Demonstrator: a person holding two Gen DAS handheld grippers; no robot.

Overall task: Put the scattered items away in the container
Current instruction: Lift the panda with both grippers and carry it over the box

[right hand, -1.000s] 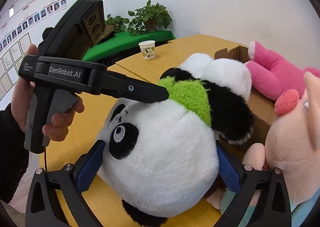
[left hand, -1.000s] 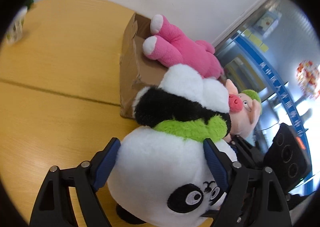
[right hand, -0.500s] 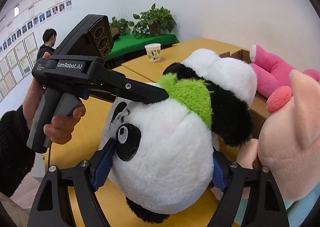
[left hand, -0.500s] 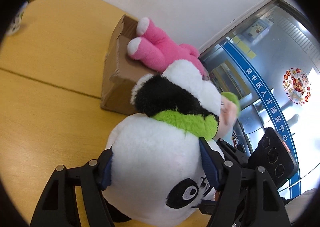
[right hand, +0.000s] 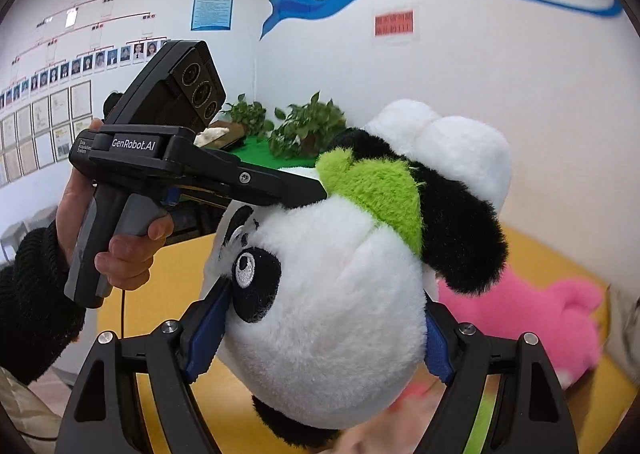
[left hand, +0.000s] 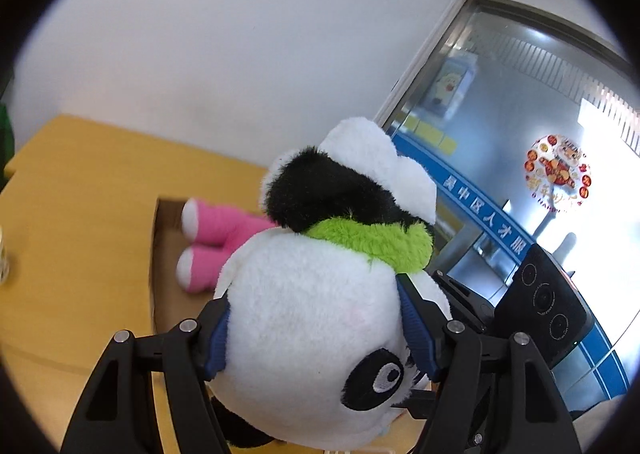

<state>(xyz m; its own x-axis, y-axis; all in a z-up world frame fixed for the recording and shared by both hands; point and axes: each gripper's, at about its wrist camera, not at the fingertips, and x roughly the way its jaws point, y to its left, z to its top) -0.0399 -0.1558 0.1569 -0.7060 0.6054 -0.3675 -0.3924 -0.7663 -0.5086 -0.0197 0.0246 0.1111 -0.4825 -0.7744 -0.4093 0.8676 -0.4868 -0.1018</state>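
Note:
A panda plush (left hand: 312,318) with a green scarf hangs in the air, head toward both cameras. My left gripper (left hand: 316,334) is shut on its head, the blue pads sunk into the fur. My right gripper (right hand: 320,338) is shut on the same head (right hand: 332,314) from another side. In the right wrist view a hand (right hand: 124,254) holds the left gripper, whose upper finger (right hand: 280,185) presses into the panda's head. Below and beyond sits the open cardboard box (left hand: 160,254) with a pink plush (left hand: 216,230) lying in it, also seen as the pink plush (right hand: 532,314) behind the panda.
The box rests on a yellow wooden table (left hand: 80,193) against a white wall. A glass door (left hand: 520,113) is to the right. Potted plants (right hand: 308,129) stand on a green-covered table farther back. A blurred pinkish shape (right hand: 404,410) lies under the panda.
Both grippers closed onto the panda's head and rose with it. The table, box and pink plush dropped lower in both views, and the pig plush is no longer plainly visible.

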